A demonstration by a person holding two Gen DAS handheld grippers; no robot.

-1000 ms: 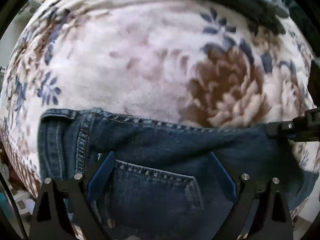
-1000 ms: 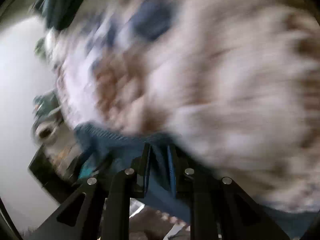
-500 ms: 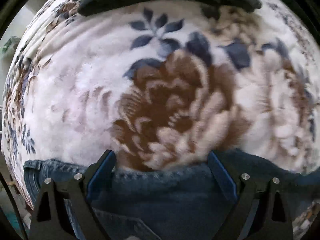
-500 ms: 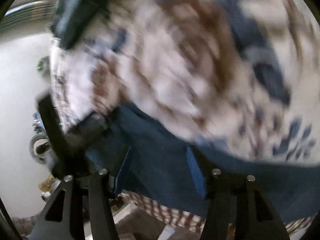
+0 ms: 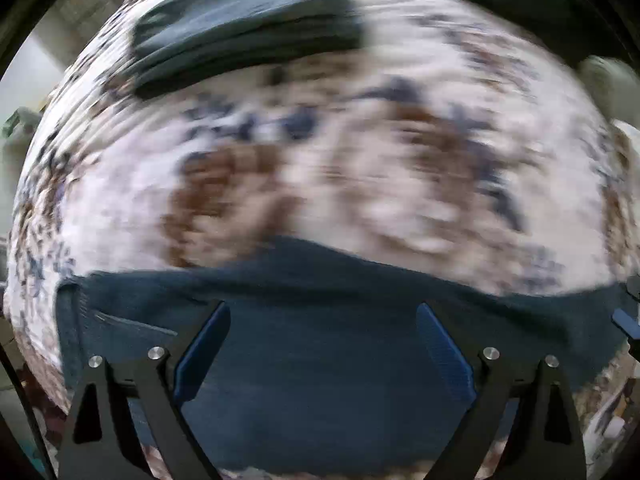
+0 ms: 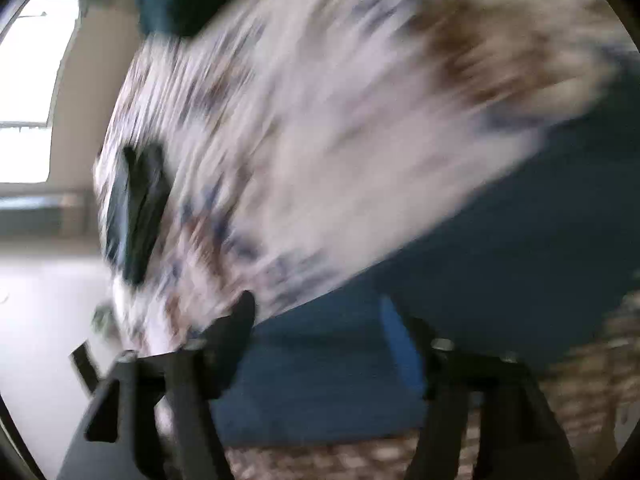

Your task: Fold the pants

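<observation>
Dark blue jeans lie on a floral blanket, near its front edge. My left gripper is open, its blue pads spread wide just above the denim. In the right wrist view the jeans fill the lower right. My right gripper is open over the denim. Both views are motion-blurred. The tip of the right gripper shows at the right edge of the left wrist view.
A pile of dark folded clothes lies at the far side of the blanket, also seen in the right wrist view. A bright window and pale floor are to the left. A checked fabric hangs below the blanket's edge.
The right gripper was shut on the jeans' edge a second ago and has opened. Both cameras have swung over the blanket, and the left gripper stays open above the denim.
</observation>
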